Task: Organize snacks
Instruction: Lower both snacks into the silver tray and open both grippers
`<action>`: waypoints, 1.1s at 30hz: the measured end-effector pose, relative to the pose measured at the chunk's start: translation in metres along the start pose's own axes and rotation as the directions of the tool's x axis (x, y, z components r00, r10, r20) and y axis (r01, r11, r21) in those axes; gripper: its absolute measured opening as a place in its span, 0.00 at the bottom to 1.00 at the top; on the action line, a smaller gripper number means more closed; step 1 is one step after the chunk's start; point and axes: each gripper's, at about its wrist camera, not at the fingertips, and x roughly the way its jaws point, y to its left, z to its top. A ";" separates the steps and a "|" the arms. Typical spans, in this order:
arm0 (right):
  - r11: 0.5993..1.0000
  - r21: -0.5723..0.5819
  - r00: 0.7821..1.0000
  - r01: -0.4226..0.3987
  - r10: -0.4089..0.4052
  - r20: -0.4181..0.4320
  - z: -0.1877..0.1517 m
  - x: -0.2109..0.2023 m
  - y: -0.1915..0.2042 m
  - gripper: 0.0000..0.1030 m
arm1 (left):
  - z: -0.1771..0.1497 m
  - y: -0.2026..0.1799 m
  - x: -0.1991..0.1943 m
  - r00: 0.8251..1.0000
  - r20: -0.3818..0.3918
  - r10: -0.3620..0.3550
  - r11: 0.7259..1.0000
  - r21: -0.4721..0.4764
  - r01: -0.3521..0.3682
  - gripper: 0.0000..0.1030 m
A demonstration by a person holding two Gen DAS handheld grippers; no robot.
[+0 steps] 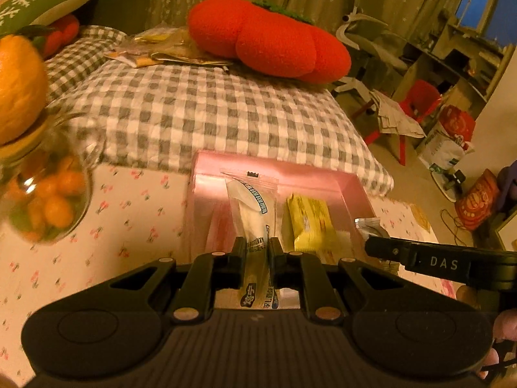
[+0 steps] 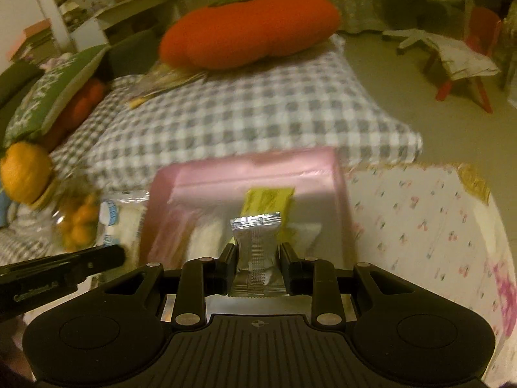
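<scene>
Here both tongs were loaded. My left gripper (image 1: 256, 249) was clenched on a clear-wrapped white snack (image 1: 250, 207); its long axis ran away from me along the fingers, far end out over the pink box (image 1: 323, 176). My right gripper (image 2: 257, 258) was clenched on a silver foil packet (image 2: 256, 242), also lengthwise along the fingers, crimped end pointing toward the box.

Key relation: the pink box lay directly ahead of and below both tongs, on the floral tablecloth (image 1: 135, 213). In the left view the white snack hung over the box's middle, just left of a yellow packet (image 1: 311, 223) already lying inside. In the right view the silver packet hung nearer the box's near-right part, in line with that yellow packet. Both hands seemed about equally close, so I judged either could drop next; the open floor beside the yellow packet looked the likeliest spot.

Writing: blue-banded Chinese print on the white snack's wrapper, mostly unreadable; "DAS" on the right gripper's side, seen from the left. Yellow packet's print too blurred.

Far side: checked cushion (image 1: 210, 113), red plush pumpkin (image 1: 268, 38). Left: glass jar of small oranges (image 1: 48, 200).
</scene>
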 end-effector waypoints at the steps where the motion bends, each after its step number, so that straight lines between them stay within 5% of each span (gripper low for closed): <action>1: 1.000 0.004 1.000 0.007 -0.007 0.003 0.003 0.004 -0.003 0.27 | 0.002 -0.001 0.005 1.000 -0.001 0.001 1.000 0.002 -0.001 0.12; 11: 0.997 -0.011 0.998 0.070 -0.070 -0.007 0.022 0.051 -0.017 0.27 | 0.017 0.003 0.055 0.998 -0.062 0.001 0.998 -0.067 -0.005 0.12; 28: 0.992 -0.029 0.992 0.123 -0.124 -0.021 0.023 0.081 -0.023 0.28 | 0.023 -0.006 0.079 0.996 -0.061 0.059 0.998 0.017 -0.058 0.13; 33: 0.994 -0.022 0.994 0.110 -0.110 -0.011 0.024 0.074 -0.024 0.34 | 0.027 -0.013 0.077 0.998 -0.036 0.051 0.998 0.050 -0.049 0.27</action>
